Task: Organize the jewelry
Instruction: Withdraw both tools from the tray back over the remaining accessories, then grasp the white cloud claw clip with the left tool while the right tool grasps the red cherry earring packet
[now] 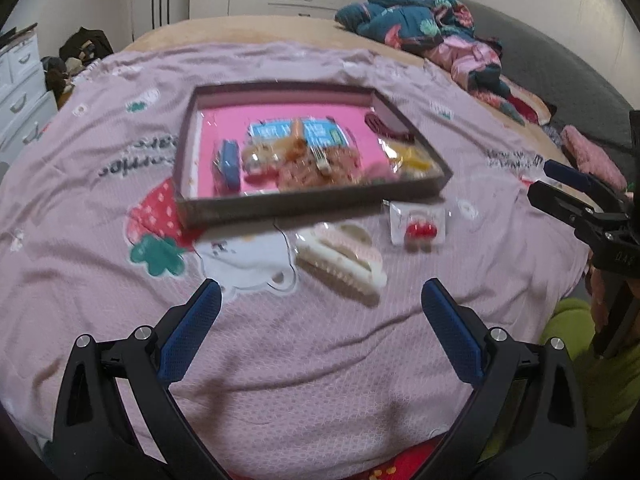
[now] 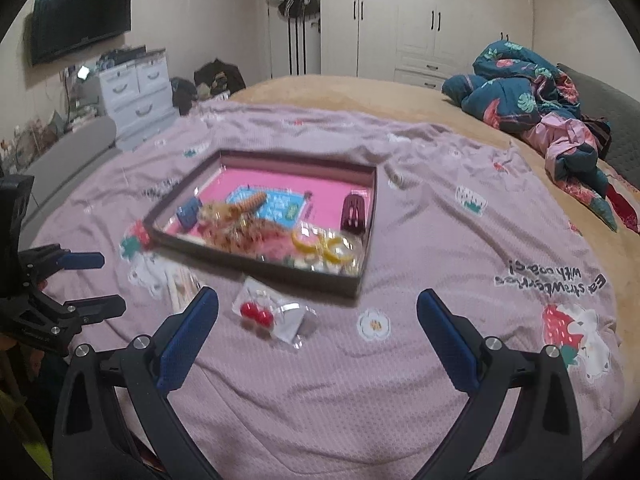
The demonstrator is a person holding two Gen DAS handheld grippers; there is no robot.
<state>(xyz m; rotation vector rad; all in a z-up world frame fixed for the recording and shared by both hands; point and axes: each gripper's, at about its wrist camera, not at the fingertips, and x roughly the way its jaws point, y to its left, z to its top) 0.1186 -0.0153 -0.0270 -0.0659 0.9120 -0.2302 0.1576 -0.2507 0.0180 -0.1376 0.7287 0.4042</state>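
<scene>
Both our left gripper (image 1: pixel 320 304) and right gripper (image 2: pixel 318 308) hang with jaws spread and empty over the bed, where we'd pinch the light, stiff, slippery hair claw (image 1: pixel 340 258) across its body, near the tray (image 1: pixel 304 202).

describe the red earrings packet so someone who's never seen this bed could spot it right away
Find the dark-walled tray with the pink floor on the pink bedspread. Just outside its near wall lies a clear packet holding two round red balls, beside a cream hair claw; nothing else outside the tray is red and round.
</scene>
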